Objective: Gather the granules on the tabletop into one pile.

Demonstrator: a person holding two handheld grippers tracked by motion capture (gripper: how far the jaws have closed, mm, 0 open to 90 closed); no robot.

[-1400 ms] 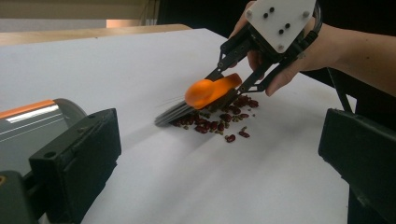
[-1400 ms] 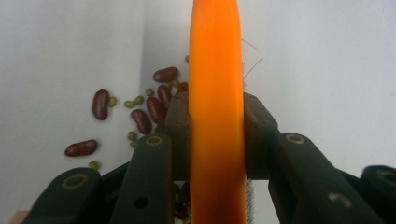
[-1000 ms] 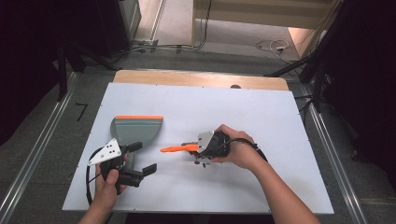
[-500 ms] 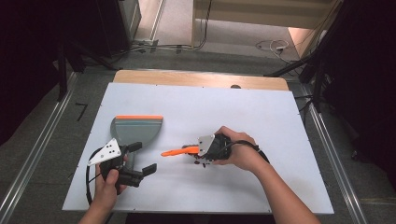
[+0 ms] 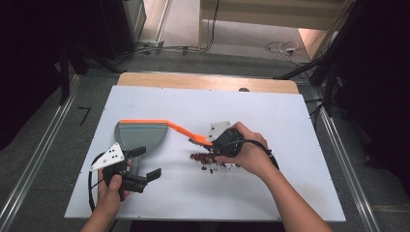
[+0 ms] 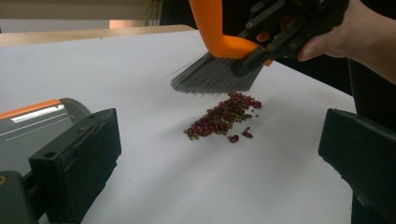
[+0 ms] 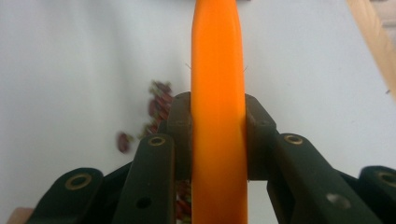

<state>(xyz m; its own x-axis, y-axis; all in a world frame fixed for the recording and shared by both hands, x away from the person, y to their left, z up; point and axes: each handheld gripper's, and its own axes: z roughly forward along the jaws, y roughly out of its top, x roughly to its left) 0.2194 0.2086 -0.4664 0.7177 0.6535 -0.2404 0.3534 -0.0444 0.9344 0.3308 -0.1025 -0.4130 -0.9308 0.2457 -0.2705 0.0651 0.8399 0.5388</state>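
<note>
A small brush with an orange handle and grey bristles hangs just above the white table top, and my right gripper is shut on its handle. Under the bristles lies a little heap of dark red beans. A grey dustpan with an orange rim lies to the left of the heap. My left gripper rests near the table's front left, just in front of the dustpan, open with nothing between its fingers.
The white table top has a wooden strip along its far edge. Metal rails and cables run on the floor around it. A black cable loops from my left gripper at the table's front left corner.
My right gripper has lifted the brush off the table, and its handle now slants up toward the dustpan's rim. The heap of beans shows beneath it. The left hand has kept still.
</note>
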